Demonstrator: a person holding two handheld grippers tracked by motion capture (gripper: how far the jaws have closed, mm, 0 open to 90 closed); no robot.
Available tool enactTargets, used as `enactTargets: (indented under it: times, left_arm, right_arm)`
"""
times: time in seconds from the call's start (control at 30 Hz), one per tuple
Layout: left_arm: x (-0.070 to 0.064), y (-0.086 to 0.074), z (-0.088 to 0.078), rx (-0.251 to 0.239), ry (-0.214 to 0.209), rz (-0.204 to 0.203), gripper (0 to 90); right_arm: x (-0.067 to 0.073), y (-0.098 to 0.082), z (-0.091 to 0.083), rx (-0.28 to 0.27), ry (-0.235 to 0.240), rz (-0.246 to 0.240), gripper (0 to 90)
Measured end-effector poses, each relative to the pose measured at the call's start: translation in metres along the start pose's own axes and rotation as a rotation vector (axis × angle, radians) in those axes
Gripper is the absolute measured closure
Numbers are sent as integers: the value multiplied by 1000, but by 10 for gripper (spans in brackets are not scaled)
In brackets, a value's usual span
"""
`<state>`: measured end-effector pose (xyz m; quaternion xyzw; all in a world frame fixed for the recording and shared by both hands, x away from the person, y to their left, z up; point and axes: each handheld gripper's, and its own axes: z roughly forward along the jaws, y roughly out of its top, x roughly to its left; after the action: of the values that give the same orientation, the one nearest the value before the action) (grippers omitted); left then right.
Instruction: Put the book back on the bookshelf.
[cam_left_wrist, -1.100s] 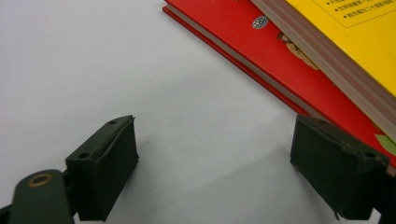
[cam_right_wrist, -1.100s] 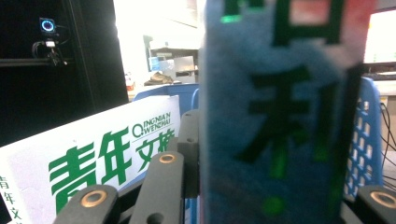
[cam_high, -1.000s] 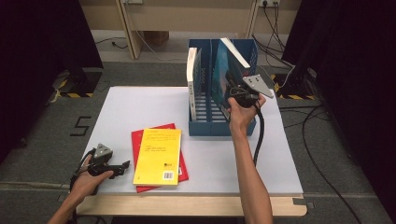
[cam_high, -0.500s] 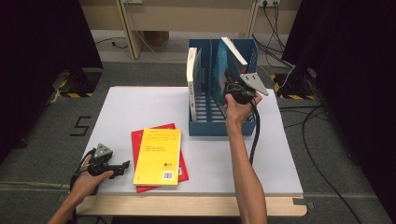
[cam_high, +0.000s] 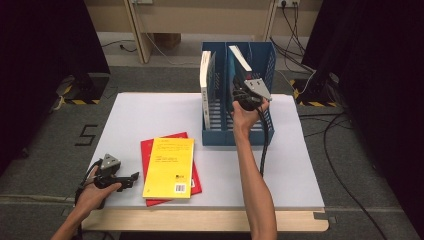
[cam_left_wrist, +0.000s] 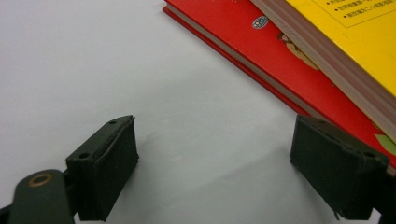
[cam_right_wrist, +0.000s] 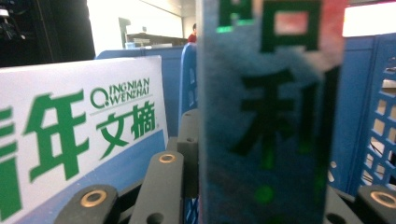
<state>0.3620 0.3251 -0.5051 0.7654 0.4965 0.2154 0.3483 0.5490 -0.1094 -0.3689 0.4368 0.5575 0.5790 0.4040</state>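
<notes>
Four books: one tilted book clamped in the right gripper inside the blue rack's right compartment; one white book upright in the left compartment; a yellow book stacked on a red book. Left gripper spread wide, holding nothing, resting on the table.

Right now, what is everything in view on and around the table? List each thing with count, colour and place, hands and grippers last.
Table: one, white top with a wooden front edge, centre.
File rack: one, blue, two compartments, far middle of the table.
Standing book: one, white cover with green lettering, upright in the rack's left compartment.
Held book: one, dark glossy cover, tilted in the right compartment.
Yellow book: one, lying flat on the red book.
Red book: one, flat on the near table.
Left gripper: black, jaws open, resting beside the red book.
Right gripper: black, shut on the held book.
</notes>
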Motion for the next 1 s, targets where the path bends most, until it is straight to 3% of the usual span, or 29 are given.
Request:
enactTargets:
  times: [0.27, 0.57, 0.67, 0.83, 1.0]
  left_arm:
    - [0, 0, 0, 0, 0, 0, 137]
    - [0, 0, 0, 0, 2, 1, 137]
    - [0, 0, 0, 0, 2, 0, 137]
    - [0, 0, 0, 0, 2, 1, 137]
    - [0, 0, 0, -1, 3, 1, 138]
  right_arm:
    - [-3, -13, 10, 14, -10, 43, 740]
    - [-4, -27, 20, 54, -24, 37, 739]
    - [-4, -27, 21, 51, -13, 35, 736]
    - [-2, -22, 16, 110, 14, -7, 734]
    - [-7, -24, 6, 140, 40, 3, 734]
